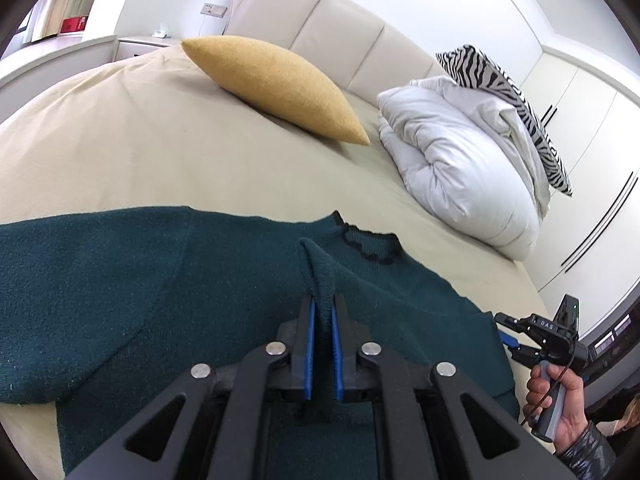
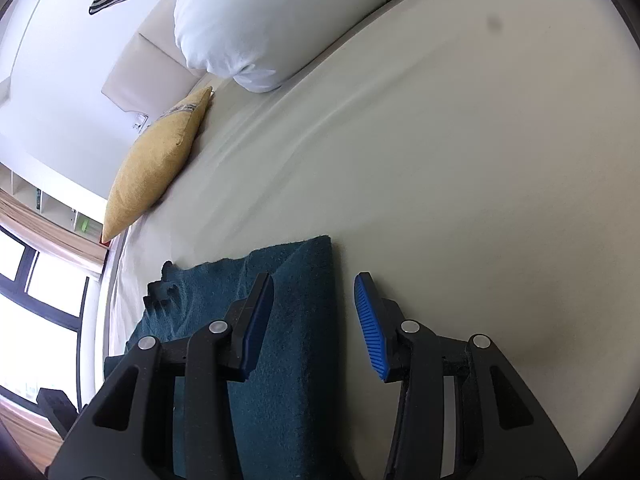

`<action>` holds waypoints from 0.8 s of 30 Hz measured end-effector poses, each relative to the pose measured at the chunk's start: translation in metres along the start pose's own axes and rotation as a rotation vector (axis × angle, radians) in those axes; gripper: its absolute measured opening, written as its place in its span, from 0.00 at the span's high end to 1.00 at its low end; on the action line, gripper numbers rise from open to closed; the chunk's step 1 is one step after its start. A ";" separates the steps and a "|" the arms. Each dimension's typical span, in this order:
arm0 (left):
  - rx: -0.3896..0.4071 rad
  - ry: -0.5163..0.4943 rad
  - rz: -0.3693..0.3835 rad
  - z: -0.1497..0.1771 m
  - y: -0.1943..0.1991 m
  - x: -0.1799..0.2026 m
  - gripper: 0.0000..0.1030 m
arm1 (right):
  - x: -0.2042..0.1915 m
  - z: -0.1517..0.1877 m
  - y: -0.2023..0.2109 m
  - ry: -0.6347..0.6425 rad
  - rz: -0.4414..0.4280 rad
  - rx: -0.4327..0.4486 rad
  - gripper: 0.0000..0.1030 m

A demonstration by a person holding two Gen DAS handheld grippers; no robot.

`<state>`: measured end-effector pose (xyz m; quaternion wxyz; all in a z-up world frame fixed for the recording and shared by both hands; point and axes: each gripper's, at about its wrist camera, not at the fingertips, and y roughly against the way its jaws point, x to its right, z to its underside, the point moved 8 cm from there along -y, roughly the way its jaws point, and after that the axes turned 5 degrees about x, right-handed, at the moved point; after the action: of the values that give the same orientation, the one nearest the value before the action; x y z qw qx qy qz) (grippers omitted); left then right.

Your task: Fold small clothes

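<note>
- Your left gripper [image 1: 322, 312] is clamped on a raised pinch of the dark green sweater [image 1: 120, 280]; the fabric stands up in a ridge between the blue pads, so that hand has its hold.
- The sweater lies spread on the beige bed sheet [image 1: 160, 160], its black-trimmed neckline [image 1: 372, 246] pointing away from you toward the headboard, and its body running crosswise in front of the left gripper.
- Your right gripper [image 2: 314, 296] has its jaws parted and nothing pressed between them. In the right wrist view they straddle the sweater's straight outer edge [image 2: 331, 320]: the left pad sits above green knit, the right pad above bare sheet.
- That edge runs almost straight ahead along the gripper's pointing line, so as I read it, the grab turns on closing across it.
- From the left wrist view, your right hand [image 1: 560, 404] is off the sweater's right side, near that edge, so it is the nearer one for this side.
- I can't tell whether the right pads already touch the cloth or hang just over it.
- The yellow cushion [image 1: 272, 84] and white duvet [image 1: 460, 160] sit well apart, up the bed.
</note>
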<state>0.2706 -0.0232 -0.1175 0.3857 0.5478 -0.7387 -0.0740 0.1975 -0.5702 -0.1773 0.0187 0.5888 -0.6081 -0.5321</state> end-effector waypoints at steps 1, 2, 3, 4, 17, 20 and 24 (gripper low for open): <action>0.011 0.006 -0.001 -0.001 0.002 -0.002 0.92 | -0.002 0.001 -0.001 0.003 -0.006 -0.001 0.61; 0.021 0.013 -0.005 -0.002 0.004 -0.004 0.92 | -0.002 0.001 -0.001 0.007 -0.006 -0.002 0.61; 0.025 0.019 -0.009 -0.003 0.004 -0.006 0.92 | -0.003 0.002 -0.002 0.011 -0.002 -0.005 0.61; 0.023 0.025 -0.011 -0.002 0.004 -0.009 0.92 | -0.003 0.003 -0.002 0.011 -0.005 -0.007 0.61; -0.117 0.018 -0.041 0.027 -0.017 -0.022 0.92 | -0.021 0.009 -0.012 0.113 0.033 -0.051 0.61; -0.135 0.007 -0.039 0.030 -0.018 -0.020 0.92 | -0.022 0.014 -0.015 0.138 0.045 -0.068 0.61; -0.149 0.002 -0.042 0.034 -0.019 -0.019 0.92 | -0.022 0.020 -0.017 0.212 0.108 -0.086 0.84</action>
<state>0.2647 -0.0241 -0.1602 0.4246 0.5329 -0.7191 -0.1364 0.2029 -0.5373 -0.1842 0.1369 0.6069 -0.6102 -0.4906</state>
